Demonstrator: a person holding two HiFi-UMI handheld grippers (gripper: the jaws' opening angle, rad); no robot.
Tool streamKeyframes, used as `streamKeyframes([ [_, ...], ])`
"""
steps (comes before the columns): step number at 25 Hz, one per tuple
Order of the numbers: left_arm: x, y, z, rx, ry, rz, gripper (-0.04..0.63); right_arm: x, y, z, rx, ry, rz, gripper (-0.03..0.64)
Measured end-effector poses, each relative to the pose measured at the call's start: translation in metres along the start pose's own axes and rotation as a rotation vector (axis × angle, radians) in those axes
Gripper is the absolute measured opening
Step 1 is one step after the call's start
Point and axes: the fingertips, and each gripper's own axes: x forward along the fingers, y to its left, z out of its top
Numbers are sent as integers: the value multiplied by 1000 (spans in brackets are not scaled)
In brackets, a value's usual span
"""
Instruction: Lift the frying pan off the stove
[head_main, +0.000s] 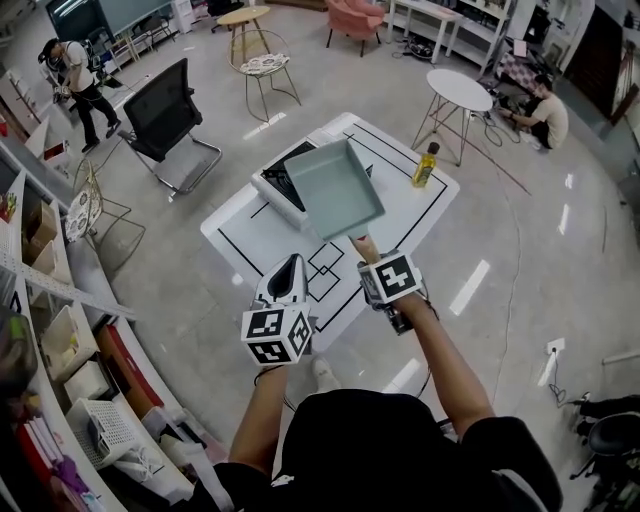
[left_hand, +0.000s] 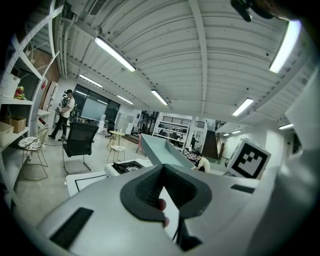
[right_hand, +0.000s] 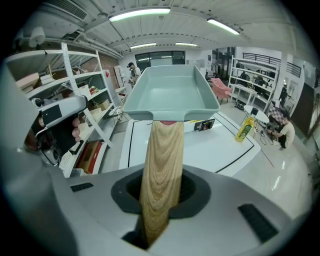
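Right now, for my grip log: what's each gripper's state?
Left gripper: closed, empty.
Right gripper: closed on the pan handle.

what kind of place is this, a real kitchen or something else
Probably a lab or studio space, not a home kitchen: the stove sits on a low white table marked with black lines, with an office chair and open storage shelves nearby.

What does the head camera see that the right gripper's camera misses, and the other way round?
Only the head view shows the black chair and the stove's burner. Only the right gripper view shows, close up, the right tongs shut on the wooden handle. Both show the teal frying pan and the yellow oil bottle.
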Motion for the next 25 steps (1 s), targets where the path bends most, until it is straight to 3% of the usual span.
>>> streamKeyframes([
  [12, -41, -84, -24, 15, -17, 19, 9, -64, -15, -58, -20, -33, 11, 48],
  [25, -93, -144, -41, 40, -50, 45, 9, -114, -10, -108, -64, -74, 6, 48],
])
